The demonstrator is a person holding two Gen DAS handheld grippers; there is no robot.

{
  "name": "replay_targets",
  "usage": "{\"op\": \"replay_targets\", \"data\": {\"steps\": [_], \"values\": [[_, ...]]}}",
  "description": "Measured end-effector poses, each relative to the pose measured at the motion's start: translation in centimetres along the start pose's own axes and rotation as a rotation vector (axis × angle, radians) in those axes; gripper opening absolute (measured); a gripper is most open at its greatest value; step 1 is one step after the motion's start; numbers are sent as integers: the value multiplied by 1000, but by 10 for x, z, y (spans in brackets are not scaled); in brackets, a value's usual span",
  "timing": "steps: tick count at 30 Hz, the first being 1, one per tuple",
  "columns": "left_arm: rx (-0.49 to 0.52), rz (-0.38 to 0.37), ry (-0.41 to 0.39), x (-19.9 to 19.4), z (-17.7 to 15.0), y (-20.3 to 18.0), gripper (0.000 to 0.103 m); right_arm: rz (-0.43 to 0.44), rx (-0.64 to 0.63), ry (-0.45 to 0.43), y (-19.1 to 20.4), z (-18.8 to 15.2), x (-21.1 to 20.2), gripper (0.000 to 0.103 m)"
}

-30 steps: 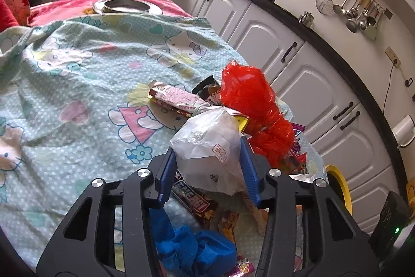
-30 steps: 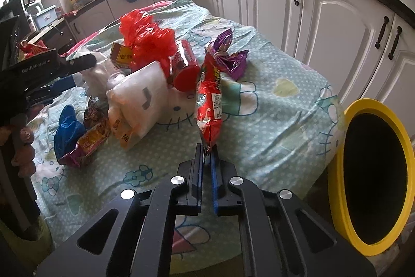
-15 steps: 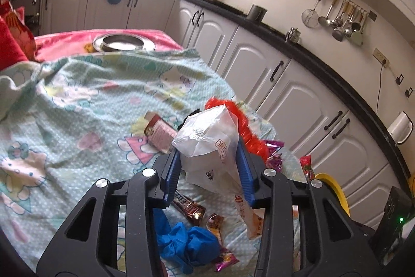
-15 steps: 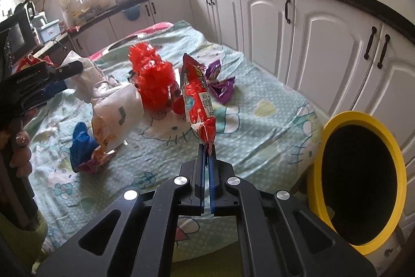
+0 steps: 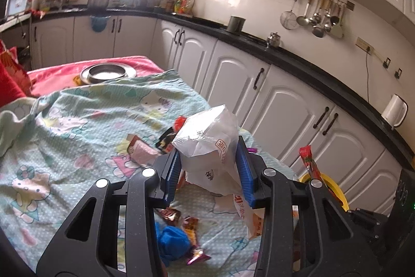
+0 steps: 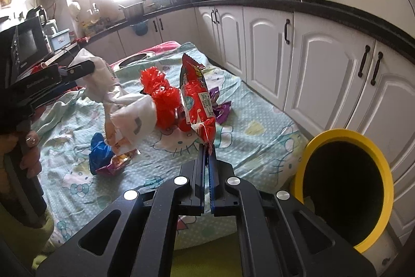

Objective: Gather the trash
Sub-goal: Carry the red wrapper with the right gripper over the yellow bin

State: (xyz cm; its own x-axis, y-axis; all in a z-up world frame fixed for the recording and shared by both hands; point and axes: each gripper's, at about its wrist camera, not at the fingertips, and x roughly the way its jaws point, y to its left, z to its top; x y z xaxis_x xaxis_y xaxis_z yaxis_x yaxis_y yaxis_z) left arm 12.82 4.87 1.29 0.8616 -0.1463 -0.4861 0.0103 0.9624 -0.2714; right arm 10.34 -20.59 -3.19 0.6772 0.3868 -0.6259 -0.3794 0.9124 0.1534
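The right hand-held gripper [image 6: 206, 147] is clamped on the bottom edge of a red snack wrapper [image 6: 197, 98], which stands nearly upright, long axis vertical, above the cartoon-print cloth [image 6: 259, 126] beside the yellow bin [image 6: 384, 162]. The left hand-held gripper [image 5: 207, 160] pinches a crumpled white plastic bag [image 5: 207, 142], lifted clear; its tail seems to hang downward.

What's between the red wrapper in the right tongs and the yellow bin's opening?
Nothing visible. The right tongs hold the red wrapper above the table edge; the yellow bin stands to its right with its mouth open, only air between them.
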Motion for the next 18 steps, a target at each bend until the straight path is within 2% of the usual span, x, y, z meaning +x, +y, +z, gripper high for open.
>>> {"op": "replay_targets", "data": {"steps": [18], "values": [[123, -61, -14, 0, -8, -64, 32, -45, 37, -59, -41, 7, -45, 3]]}}
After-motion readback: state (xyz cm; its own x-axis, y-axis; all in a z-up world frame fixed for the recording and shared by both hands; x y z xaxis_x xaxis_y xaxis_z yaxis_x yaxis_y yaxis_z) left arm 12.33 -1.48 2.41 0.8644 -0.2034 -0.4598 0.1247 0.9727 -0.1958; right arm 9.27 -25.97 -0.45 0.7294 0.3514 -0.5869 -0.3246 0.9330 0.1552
